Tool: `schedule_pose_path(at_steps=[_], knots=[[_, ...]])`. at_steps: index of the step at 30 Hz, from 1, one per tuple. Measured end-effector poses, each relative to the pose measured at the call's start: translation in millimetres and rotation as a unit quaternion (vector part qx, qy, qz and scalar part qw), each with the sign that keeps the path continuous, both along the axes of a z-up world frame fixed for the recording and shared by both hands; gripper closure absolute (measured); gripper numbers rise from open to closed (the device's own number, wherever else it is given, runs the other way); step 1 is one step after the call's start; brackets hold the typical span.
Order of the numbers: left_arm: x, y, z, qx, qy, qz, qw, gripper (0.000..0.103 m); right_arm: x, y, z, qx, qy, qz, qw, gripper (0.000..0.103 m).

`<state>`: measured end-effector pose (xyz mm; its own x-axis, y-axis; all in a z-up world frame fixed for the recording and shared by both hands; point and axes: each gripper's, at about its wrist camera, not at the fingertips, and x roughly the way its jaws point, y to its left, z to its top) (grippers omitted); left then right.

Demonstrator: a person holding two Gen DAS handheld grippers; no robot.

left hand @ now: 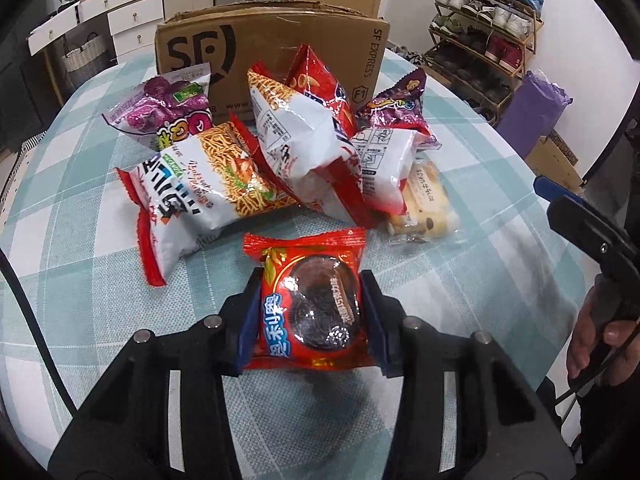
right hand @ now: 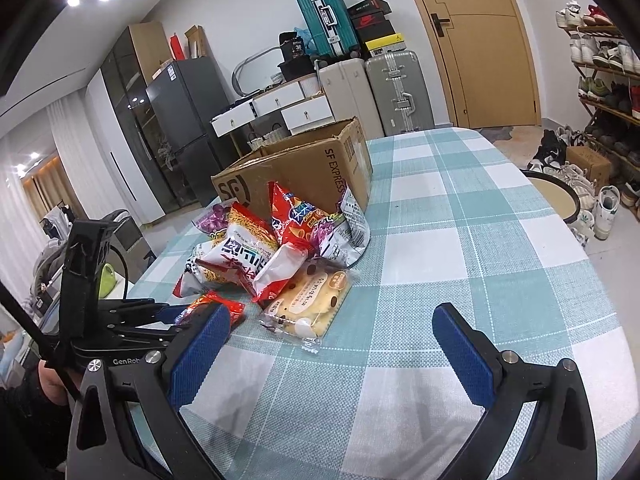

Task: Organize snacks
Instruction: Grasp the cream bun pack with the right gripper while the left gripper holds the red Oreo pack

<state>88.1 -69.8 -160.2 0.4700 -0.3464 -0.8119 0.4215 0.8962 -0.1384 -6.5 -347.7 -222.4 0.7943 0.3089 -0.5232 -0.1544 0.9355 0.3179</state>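
My left gripper (left hand: 312,294) is shut on a small red chocolate-cookie packet (left hand: 316,308), one blue pad on each side of it, just above the checked tablecloth (left hand: 480,280). Behind it lies a pile of snacks: a white noodle-snack bag (left hand: 200,188), a red chip bag (left hand: 316,88), a purple bag (left hand: 168,100) and a clear bread packet (left hand: 428,200). An open cardboard box (left hand: 272,40) stands behind the pile. My right gripper (right hand: 332,320) is open over bare cloth, right of the bread packet (right hand: 312,300). The left gripper (right hand: 160,316) and red packet (right hand: 212,304) show at its left.
The table's rounded edge curves past the box (right hand: 304,160) on the right. A round stool (right hand: 552,196) and a shoe rack (right hand: 608,80) stand beyond it. Suitcases (right hand: 396,88) and white drawers (right hand: 280,108) line the far wall. A hand (left hand: 592,332) holds the right gripper's handle.
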Motion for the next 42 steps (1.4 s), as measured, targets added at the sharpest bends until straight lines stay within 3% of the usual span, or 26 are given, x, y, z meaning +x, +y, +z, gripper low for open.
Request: schedule_pose_path(at_steps=[10, 14, 17, 20, 33, 36, 38, 42], knots=[[-13.8, 28.9, 19.5, -0.016, -0.015, 0.009, 0.9997, 0.061, 7.7, 7.1, -1.7, -0.009, 0.029, 0.007, 1.0, 0.0], [-18.0, 42.5, 26.3, -0.029, -0.012, 0.018, 0.9993, 0.061, 14.9, 14.0, -0.9, 0.005, 0.045, 0.04, 0.998, 0.001], [-21.8, 54.3, 31.6, -0.035, -0.014, 0.026, 0.9989, 0.061, 26.1, 24.4, -4.6, -0.023, 0.067, 0.042, 0.997, 0.0], [-24.2, 60.9, 33.0, -0.035, -0.017, 0.031, 0.9987, 0.061, 39.9, 31.6, -10.6, -0.02, 0.09, 0.052, 0.994, 0.0], [-30.4, 91.0, 33.6, -0.05, -0.012, 0.063, 0.9967, 0.06, 79.5, 75.8, -24.4, -0.112, 0.121, 0.053, 0.985, 0.001], [-31.4, 94.3, 33.8, -0.054, -0.012, 0.066, 0.9963, 0.06, 84.6, 81.8, -27.3, -0.119, 0.131, 0.052, 0.983, 0.007], [-31.3, 96.0, 33.9, -0.057, -0.012, 0.068, 0.996, 0.06, 89.1, 86.0, -31.2, -0.133, 0.144, 0.048, 0.979, 0.022], [-31.8, 99.1, 33.4, -0.061, -0.009, 0.072, 0.9955, 0.06, 88.4, 93.8, -32.2, -0.154, 0.143, 0.046, 0.977, 0.024]])
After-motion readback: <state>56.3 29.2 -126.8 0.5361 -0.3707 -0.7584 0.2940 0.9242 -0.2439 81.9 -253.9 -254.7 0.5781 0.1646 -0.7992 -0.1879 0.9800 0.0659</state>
